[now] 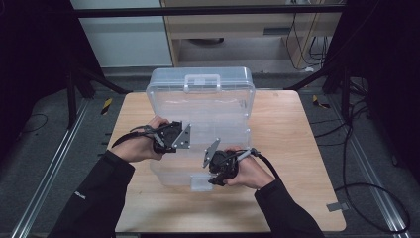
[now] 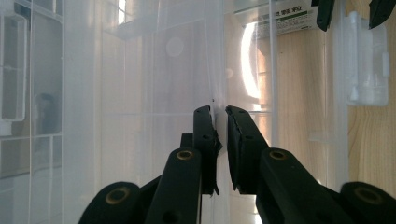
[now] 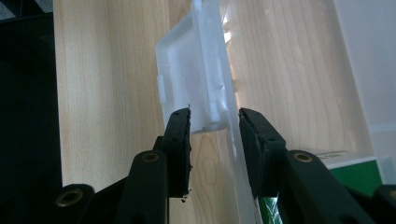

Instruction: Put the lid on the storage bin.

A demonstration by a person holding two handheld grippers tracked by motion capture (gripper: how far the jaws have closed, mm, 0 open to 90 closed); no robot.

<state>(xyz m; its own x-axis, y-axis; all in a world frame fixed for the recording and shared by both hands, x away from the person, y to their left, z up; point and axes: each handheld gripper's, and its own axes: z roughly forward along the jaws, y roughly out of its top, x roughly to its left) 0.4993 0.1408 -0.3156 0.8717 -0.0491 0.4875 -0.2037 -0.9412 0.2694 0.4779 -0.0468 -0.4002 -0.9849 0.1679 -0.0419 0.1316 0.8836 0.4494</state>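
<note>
A clear plastic storage box (image 1: 163, 171) stands on the wooden table (image 1: 292, 148) with its lid (image 1: 200, 84) raised upright at the back. My left gripper (image 1: 168, 144) is at the box's left side; in the left gripper view (image 2: 221, 122) its jaws are pinched on a thin clear wall (image 2: 217, 70). My right gripper (image 1: 215, 179) is at the front edge. In the right gripper view (image 3: 215, 121) the white latch (image 3: 191, 70) and the front wall sit between its jaws, with a small gap at the right pad (image 3: 247, 135).
A small carton with a green and white label (image 3: 359, 172) lies inside the box near the front wall. The table's front edge is close behind both hands. Cables (image 1: 366, 193) trail on the floor to the right, and a cabinet (image 1: 247, 29) stands beyond the table.
</note>
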